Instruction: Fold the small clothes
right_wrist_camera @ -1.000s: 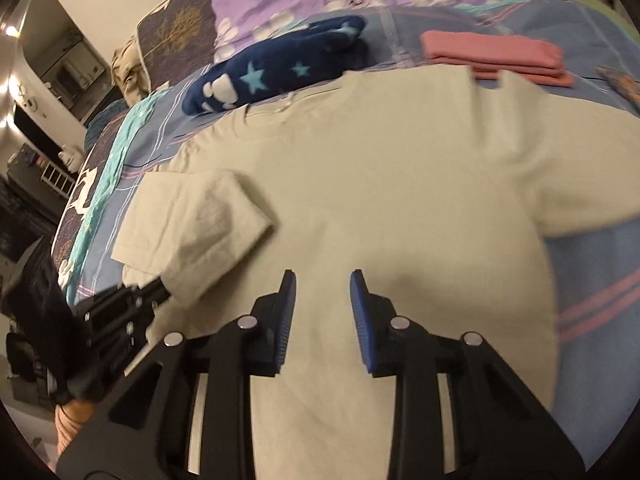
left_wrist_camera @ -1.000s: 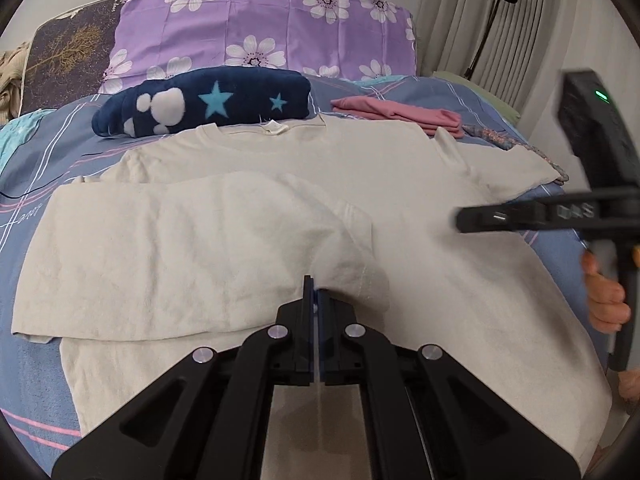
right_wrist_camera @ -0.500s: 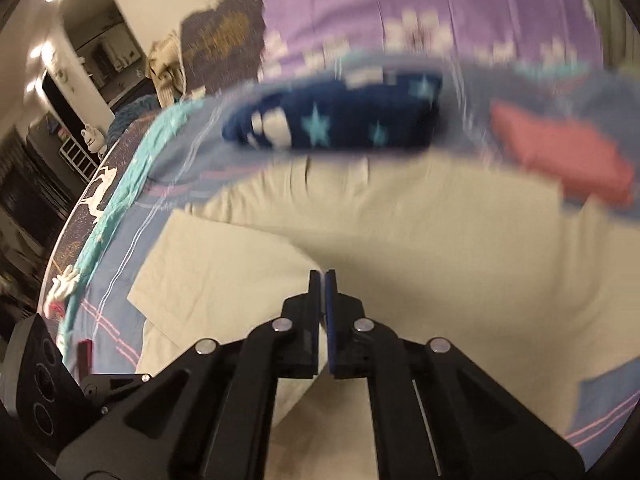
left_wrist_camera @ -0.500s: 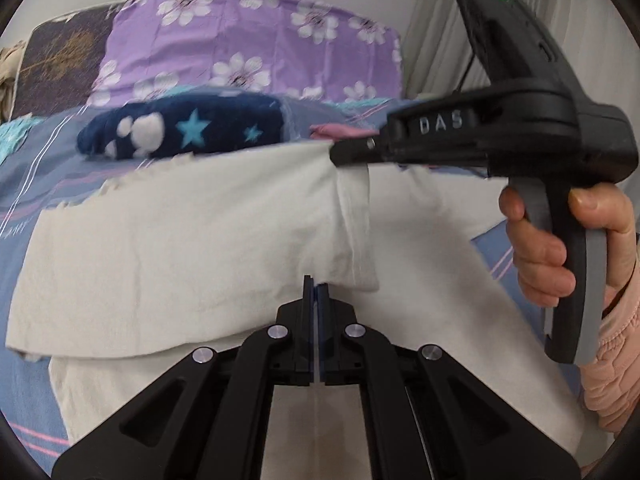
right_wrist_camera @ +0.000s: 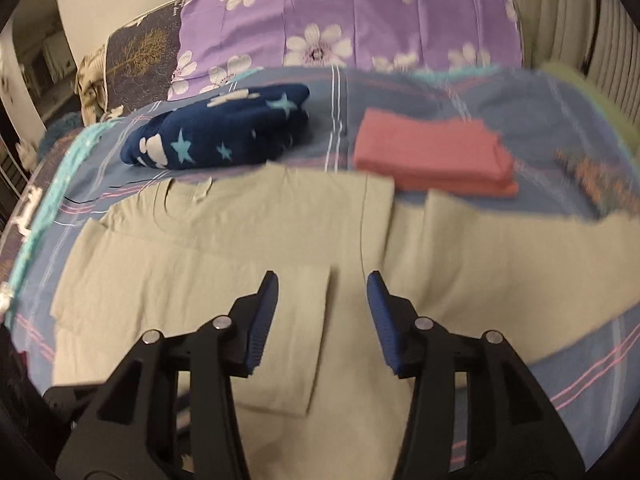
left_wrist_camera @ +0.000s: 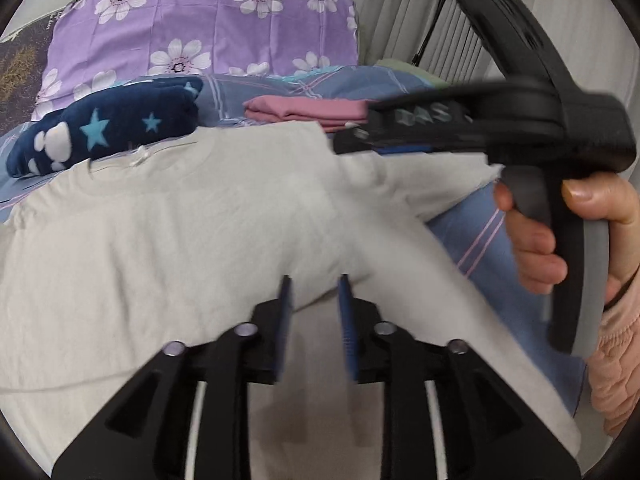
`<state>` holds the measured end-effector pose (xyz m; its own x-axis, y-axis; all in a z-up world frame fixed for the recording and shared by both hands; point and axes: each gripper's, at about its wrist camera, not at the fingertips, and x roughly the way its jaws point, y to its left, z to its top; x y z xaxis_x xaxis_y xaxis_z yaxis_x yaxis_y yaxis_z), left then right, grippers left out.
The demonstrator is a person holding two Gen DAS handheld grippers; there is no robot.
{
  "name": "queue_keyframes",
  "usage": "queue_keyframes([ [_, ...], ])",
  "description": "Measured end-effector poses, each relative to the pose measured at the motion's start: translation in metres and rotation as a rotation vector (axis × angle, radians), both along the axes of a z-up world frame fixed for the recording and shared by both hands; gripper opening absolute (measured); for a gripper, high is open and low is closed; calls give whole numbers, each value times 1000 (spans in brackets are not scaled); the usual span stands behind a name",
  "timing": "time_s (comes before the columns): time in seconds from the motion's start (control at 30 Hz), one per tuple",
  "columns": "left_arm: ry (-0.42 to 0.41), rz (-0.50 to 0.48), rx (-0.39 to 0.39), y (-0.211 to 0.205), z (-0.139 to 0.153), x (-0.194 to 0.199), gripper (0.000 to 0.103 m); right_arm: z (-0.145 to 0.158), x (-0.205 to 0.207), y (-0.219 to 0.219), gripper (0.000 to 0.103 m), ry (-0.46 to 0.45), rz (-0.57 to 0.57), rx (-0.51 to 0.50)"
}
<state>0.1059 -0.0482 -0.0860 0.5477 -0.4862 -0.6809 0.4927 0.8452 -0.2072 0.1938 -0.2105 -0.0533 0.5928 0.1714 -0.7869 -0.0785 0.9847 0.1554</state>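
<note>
Both grippers, pressed together half a second ago, are now opening — left gripper point(left_wrist_camera: 314, 292) and right gripper point(right_wrist_camera: 322, 286) are pinching nothing. Cream cotton T-shirt point(right_wrist_camera: 224, 248) is lying on the blue striped bedsheet point(right_wrist_camera: 580, 364), its left side folded over — right sleeve spread.

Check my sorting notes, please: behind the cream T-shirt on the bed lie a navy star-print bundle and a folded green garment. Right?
Not quite. The folded garment is pink, not green, as the right wrist view shows. It lies behind the cream T-shirt on the bed, beside the navy star-print bundle.

1 cream tee point(right_wrist_camera: 224, 240), 1 pink folded item point(right_wrist_camera: 432, 156), 1 navy star item point(right_wrist_camera: 224, 132), 2 pillows point(right_wrist_camera: 360, 16).
</note>
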Motion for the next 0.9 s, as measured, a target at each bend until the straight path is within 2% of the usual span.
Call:
queue_keyframes([
  [0.03, -17, 15, 11, 6, 1, -5, 44, -7, -4, -7, 48, 18, -1, 29],
  [0.13, -62, 83, 58, 31, 7, -14, 58, -27, -10, -12, 47, 89, 22, 133],
  [0.27, -80, 194, 102, 71, 10, -17, 63, -45, -8, 6, 46, 117, 48, 133],
  [0.37, -76, 329, 116, 115, 12, -20, 71, -53, 3, 24, 46, 108, 70, 125],
  [0.43, -72, 429, 120, 150, 10, -23, 74, -56, 10, 35, 32, 95, 85, 81],
  [0.47, -67, 478, 129, 165, 8, -25, 74, -56, 13, 43, 5, 92, 99, 46],
  [0.5, -54, 535, 141, 182, 5, -28, 74, -54, 12, 43, 5, 81, 99, 37],
  [0.57, -25, 602, 143, 209, 0, -31, 74, -27, 2, 44, 4, -30, 95, 41],
  [0.67, 20, 679, 117, 241, -9, -36, 74, 7, -8, 41, 4, -164, 68, -26],
  [0.73, 39, 703, 92, 255, -13, -37, 74, 5, 2, 40, 7, -143, 57, -100],
  [0.8, 41, 713, 66, 261, -14, -34, 74, -15, 13, 38, 17, -75, 52, -166],
  [0.83, 35, 711, 59, 259, -13, -32, 75, -26, 15, 33, 17, -37, 39, -173],
  [0.9, 26, 700, 60, 256, -13, -30, 75, -36, 10, 19, 17, -15, 2, -109],
])
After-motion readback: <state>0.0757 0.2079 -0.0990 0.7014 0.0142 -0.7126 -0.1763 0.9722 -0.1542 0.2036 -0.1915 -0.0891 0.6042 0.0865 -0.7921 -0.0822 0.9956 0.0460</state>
